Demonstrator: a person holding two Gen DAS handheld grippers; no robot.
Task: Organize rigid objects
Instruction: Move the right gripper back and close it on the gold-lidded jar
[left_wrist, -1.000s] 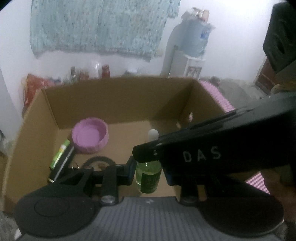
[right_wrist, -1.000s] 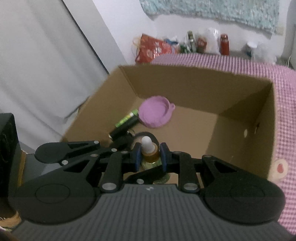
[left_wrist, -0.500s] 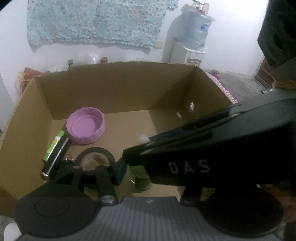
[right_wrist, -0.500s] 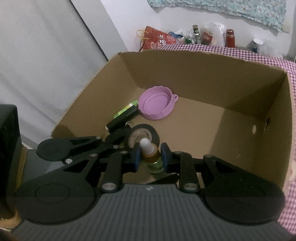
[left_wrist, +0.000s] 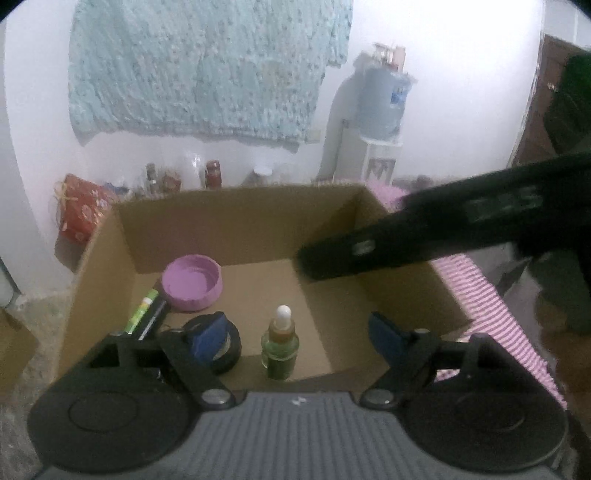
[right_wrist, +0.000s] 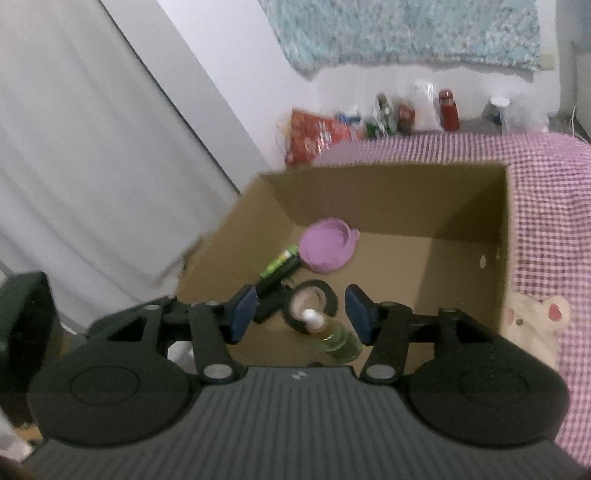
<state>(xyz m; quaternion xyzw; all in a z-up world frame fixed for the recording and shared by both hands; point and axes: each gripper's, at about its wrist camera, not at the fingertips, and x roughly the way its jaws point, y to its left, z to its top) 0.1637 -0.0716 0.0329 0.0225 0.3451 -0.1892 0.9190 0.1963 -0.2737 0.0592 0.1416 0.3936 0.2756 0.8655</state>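
Both the left gripper (left_wrist: 295, 332) and right gripper (right_wrist: 301, 314) are opening, pads clear of the bottle (left_wrist: 279, 349) standing below between them in the box (left_wrist: 236, 214); lift straight away to avoid tipping it.

Dim, soft, motion-blurred fisheye views

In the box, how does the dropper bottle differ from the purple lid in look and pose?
The dropper bottle is tall, narrow, see-through green with a white tip; the purple lid is wide, low and opaque. The bottle stands upright near the front wall; the lid lies flat, hollow side up, further back. The bottle stands beside the tape roll; the lid lies by the black and green tube. Both rest loose on the box floor, ungripped.
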